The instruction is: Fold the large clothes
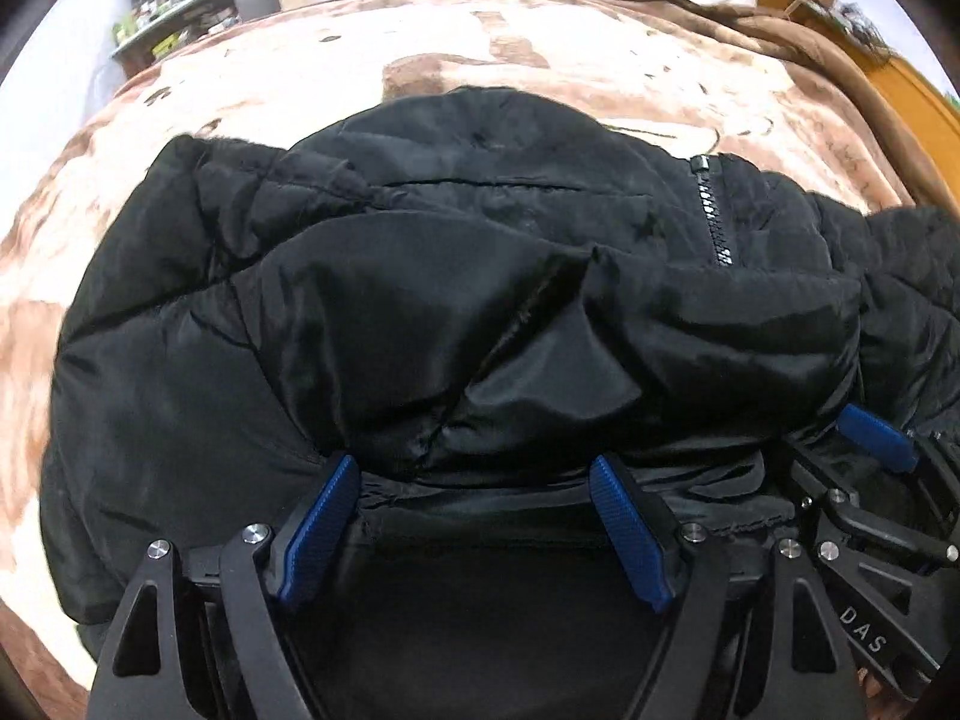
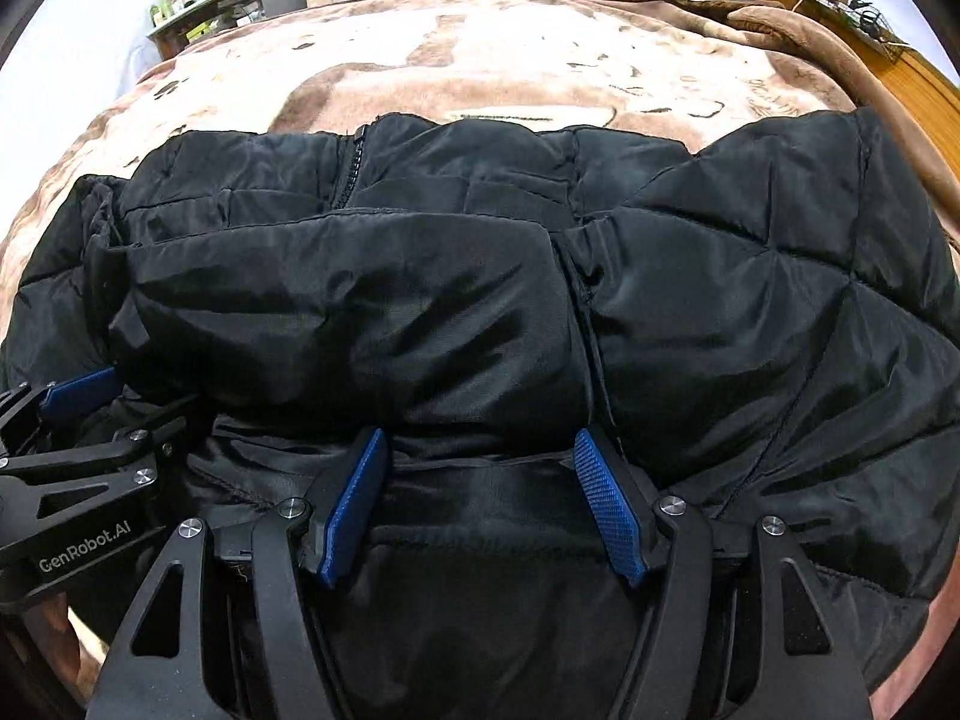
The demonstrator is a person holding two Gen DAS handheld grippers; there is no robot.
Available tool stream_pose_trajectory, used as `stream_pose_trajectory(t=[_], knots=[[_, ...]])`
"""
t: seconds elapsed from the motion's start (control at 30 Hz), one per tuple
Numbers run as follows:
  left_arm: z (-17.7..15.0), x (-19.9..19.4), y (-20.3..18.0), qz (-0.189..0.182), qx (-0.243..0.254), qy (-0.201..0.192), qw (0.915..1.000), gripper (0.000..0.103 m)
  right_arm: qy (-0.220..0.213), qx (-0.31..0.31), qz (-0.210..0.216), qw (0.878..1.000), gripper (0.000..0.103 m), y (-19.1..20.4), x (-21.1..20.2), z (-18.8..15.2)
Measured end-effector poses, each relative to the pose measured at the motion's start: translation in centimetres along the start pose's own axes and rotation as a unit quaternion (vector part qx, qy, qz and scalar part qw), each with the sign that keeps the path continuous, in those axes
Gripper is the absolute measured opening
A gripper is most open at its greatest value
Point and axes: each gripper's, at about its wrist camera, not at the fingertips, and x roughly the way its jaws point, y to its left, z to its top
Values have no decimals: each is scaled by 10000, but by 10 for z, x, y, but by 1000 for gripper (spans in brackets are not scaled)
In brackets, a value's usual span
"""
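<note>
Lying bunched between tool (image 1: 474,468) fingers: jacket (image 1: 420,300)

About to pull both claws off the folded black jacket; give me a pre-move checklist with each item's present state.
1. Left claw open, pads apart: ok.
2. Right claw open, pads apart: ok.
3. Black quilted jacket lying on the brown blanket: ok.
4. Near fold laid over the body, zipper beyond it: ok.
5. Fabric free of both claws: cannot tell; folds bulge between the pads.
6. Claws apart from each other: ok, side by side, no contact visible.
</note>
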Motion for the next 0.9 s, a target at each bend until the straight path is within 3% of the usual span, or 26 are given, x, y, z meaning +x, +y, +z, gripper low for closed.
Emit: stream_pose_trajectory(t=[0.13,0.3,0.43,0.5,0.7,0.9], knots=[[9,-31,10,-281,-49,-82,9996,79,-221,19,339,9992,65,-11,-36,7],[10,-62,33,309,25,-521,9982,79,-868,288,214,9956,65,-52,-87,4],[3,-39,58,582,-109,-329,9977,79,-575,251,-281,9976,65,-79,-72,-3],[1,-22,63,398,-165,-218,9988,80,-200,326,-184,9991,65,-86,-49,-13],[1,1,69,217,-366,26,9991,81,126,667,-81,9977,65,-89,-11,-21],[2,7,66,236,-399,-12,9989,81,199,578,-159,9980,65,-85,-12,-27]])
